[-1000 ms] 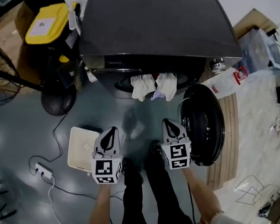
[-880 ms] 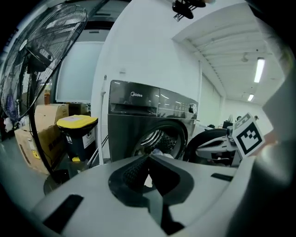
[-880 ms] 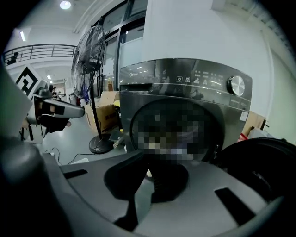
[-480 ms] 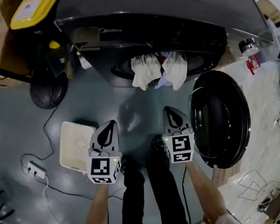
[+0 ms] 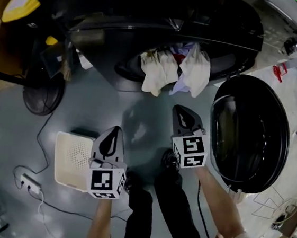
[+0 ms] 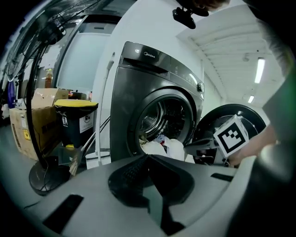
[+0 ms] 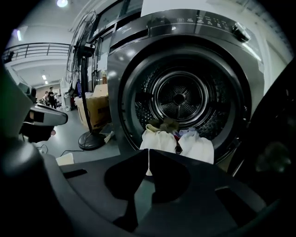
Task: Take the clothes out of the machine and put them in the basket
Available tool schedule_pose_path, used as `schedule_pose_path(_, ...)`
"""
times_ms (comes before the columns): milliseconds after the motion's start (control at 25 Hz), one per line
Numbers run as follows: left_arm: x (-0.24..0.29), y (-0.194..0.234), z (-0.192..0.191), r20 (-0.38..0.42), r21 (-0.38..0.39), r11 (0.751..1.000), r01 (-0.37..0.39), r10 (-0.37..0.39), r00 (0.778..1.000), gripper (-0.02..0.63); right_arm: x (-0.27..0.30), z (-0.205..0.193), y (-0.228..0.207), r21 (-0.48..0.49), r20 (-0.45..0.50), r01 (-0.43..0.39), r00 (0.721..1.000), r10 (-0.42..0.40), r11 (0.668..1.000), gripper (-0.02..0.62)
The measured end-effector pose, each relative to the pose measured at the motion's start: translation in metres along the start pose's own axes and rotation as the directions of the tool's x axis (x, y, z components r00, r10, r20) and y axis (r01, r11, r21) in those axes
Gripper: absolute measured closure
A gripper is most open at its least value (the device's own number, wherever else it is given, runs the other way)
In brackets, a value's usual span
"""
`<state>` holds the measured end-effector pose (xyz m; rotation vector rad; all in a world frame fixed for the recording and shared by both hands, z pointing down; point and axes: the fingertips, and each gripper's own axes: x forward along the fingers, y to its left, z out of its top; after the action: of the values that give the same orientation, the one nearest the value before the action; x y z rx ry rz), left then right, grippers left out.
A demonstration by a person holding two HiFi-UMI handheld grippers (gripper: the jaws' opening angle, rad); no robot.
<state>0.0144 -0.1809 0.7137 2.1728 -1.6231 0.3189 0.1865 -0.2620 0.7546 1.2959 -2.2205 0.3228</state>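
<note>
The left gripper and right gripper are smooth dark plastic shells that taper to pointed tips, each with a white cube of black square markers at its back. In the left gripper view the left gripper's jaws are pressed together with nothing between them. The right gripper's jaws also meet, bar a hairline of light, and are empty.

The basket is a cream, rounded-square tub with a perforated wall. It stands on the glossy grey floor just left of the left gripper. Further off, the clothes are pale, soft, crumpled cloth with a bit of red and lilac among them, spilling over the lower rim of the drum mouth. The washing machine is dark brushed metal with a ribbed steel drum. Its round door stands swung open to the right.

A cable and a power strip lie on the floor near the basket's near corner. A fan's round base and a yellow-lidded bin stand left of the machine. Nothing lies between the grippers and the clothes.

Both bare forearms reach forward on either side of the person's dark trouser legs, with the grippers tilted downward, the right one nearer the drum mouth.
</note>
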Motion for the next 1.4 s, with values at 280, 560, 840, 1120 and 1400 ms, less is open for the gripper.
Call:
schedule_pose_path(280,0.021,0.004,-0.023,-0.001,-0.005,1.000,0.012,-0.012,1.000,0.588,0.067,-0.010,0.005,-0.015,0.011,-0.059,0.998,0.059,0.998,0.372)
schedule_pose_path(560,0.046,0.017,-0.040,0.012,-0.002,1.000,0.006,-0.006,1.000,0.588,0.137,0.007,-0.007,-0.020,0.064,-0.074,0.995,0.075,0.997,0.227)
schedule_pose_path(840,0.069,0.027,-0.036,0.038,0.024,1.000,0.007,-0.008,0.999,0.588,0.193,0.015,-0.032,0.053,0.053,-0.054,0.997,0.051,0.997,0.107)
schedule_pose_path(1120,0.079,0.030,-0.038,0.038,0.021,1.000,-0.001,0.000,0.999,0.588,0.219,0.006,-0.040,0.083,0.025,-0.017,1.000,0.015,0.996,0.106)
schedule_pose_path(1400,0.079,0.023,-0.043,0.026,0.018,1.000,-0.001,0.000,1.000,0.588,0.213,0.001,-0.021,-0.060,-0.050,-0.024,0.999,0.021,0.998,0.513)
